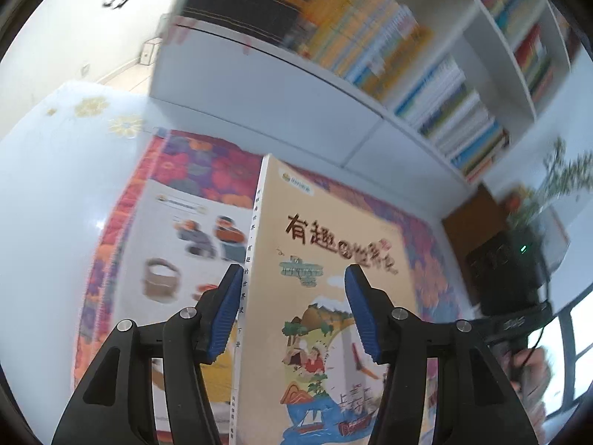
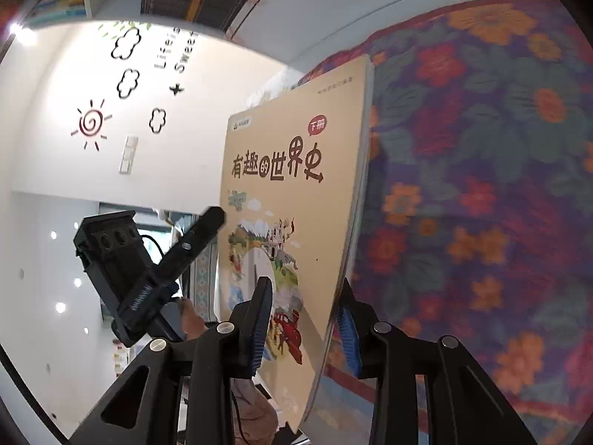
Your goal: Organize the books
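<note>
Left wrist view: the book [image 1: 318, 222] stands upright in the air with its spine towards the camera and its tan cover angled off to the right. It is clear of the floral cloth [image 1: 207, 163] below. It sits between the jaws of the left gripper [image 1: 292, 269], one pad just beside the spine and the other in front of the cover. The jaws stand partly open, wider than the book is thick, and I cannot tell whether both pads press on it. Holding it upright, spine out, suits sliding it in among the standing volumes of the white bookcase [image 1: 259, 85] ahead, which is likely the aim. A second book [image 1: 178, 230] lies flat on the cloth, probably waiting its turn.

The right wrist view shows what that one hides. The right gripper [image 2: 304, 282] straddles the book's lower edge, with one pad on the cover and the other behind, its narrow jaws closed on it. This grip appears to carry the weight. The same view shows a finger of the left gripper reaching the book's spine edge. The bookcase's packed rows and the flat book appear only in the left view.
</note>
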{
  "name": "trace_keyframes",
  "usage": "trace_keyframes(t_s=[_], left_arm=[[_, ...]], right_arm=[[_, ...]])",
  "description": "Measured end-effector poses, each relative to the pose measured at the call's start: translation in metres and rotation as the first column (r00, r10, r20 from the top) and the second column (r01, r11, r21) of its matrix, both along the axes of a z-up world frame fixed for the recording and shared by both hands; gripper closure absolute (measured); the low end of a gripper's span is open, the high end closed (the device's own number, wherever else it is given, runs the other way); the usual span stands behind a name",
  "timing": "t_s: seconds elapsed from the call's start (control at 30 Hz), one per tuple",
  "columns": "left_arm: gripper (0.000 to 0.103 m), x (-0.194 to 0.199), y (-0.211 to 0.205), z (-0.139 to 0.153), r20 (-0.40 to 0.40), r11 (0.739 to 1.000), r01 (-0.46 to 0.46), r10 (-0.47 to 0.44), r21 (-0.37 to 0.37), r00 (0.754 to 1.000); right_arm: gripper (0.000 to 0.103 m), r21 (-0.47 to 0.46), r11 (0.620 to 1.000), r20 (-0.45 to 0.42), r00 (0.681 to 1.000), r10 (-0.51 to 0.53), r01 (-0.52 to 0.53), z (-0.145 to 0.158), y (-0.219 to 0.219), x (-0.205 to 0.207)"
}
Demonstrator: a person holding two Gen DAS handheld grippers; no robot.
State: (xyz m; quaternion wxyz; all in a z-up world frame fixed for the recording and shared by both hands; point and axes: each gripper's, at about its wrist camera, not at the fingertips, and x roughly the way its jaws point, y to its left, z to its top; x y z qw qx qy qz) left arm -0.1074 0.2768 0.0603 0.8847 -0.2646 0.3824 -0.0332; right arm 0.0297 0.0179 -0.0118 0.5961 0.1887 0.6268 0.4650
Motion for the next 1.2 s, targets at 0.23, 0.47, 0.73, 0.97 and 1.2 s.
trace_keyframes(t_s=[0.23,0.47,0.73,0.97,1.2], left_arm=[[0.05,-0.002,0.031,-0.016,-0.03,0.996,-0.056,0.058,0.072,0.998],[0.05,-0.001,0.063,-0.053,-0.102,0.995,-0.097,0.098,0.008,0.99],[0.05,-0.002,0.063,-0.058,-0.096,0.993,-0.105,0.109,0.046,0.989],[0.047,-0.002,0.067,-0.06,-0.065,0.994,-0.105,0.107,0.023,0.992],[0.047,-0.003,0.065,-0.061,-0.051,0.993,-0.115,0.117,0.039,0.992]], right_arm=[[0.069,-0.045,0.998,0.063,0.996,0.055,-0.052,-0.005,0.054,-0.004],[0.068,-0.086,0.994,0.077,0.995,0.068,-0.062,-0.026,0.075,-0.001],[0.067,-0.073,0.997,0.14,0.989,0.047,-0.037,-0.027,0.089,-0.005],[0.057,-0.084,0.996,0.205,0.978,0.046,-0.029,-0.018,0.099,-0.016],[0.039,-0.038,0.999,0.191,0.982,-0.002,0.009,-0.018,0.101,-0.019]])
